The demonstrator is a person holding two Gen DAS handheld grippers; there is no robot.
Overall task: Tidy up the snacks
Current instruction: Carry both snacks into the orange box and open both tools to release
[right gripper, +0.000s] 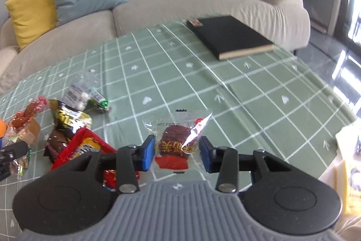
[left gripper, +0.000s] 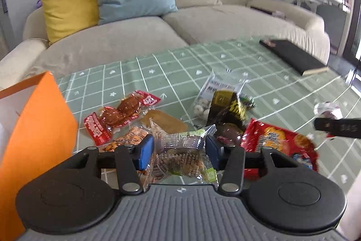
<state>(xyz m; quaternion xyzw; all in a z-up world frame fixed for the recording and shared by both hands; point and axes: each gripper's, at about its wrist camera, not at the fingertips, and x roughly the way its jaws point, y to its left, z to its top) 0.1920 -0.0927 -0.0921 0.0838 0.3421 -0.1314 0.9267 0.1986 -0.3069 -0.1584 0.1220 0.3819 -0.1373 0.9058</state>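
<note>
My left gripper (left gripper: 179, 151) is shut on a clear packet with a green label (left gripper: 182, 150), which spans the gap between the two blue pads above the snack pile. My right gripper (right gripper: 177, 153) is shut on a clear packet with a dark red slice and a red label (right gripper: 174, 143), over the green checked tablecloth (right gripper: 203, 87). The left wrist view catches one black finger of the right gripper (left gripper: 336, 127) at the far right, that packet (left gripper: 327, 108) at its tip. Loose snacks lie in a heap: red-wrapped meat packets (left gripper: 121, 114), a red crisp bag (left gripper: 279, 143), a black and yellow packet (left gripper: 227, 107).
An orange paper bag (left gripper: 38, 128) stands open at the table's left edge. A black book (right gripper: 230, 36) lies at the far right of the table. Behind the table is a beige sofa (left gripper: 135, 37) with yellow and blue cushions. A pale yellow object (right gripper: 347, 173) sits at the right edge.
</note>
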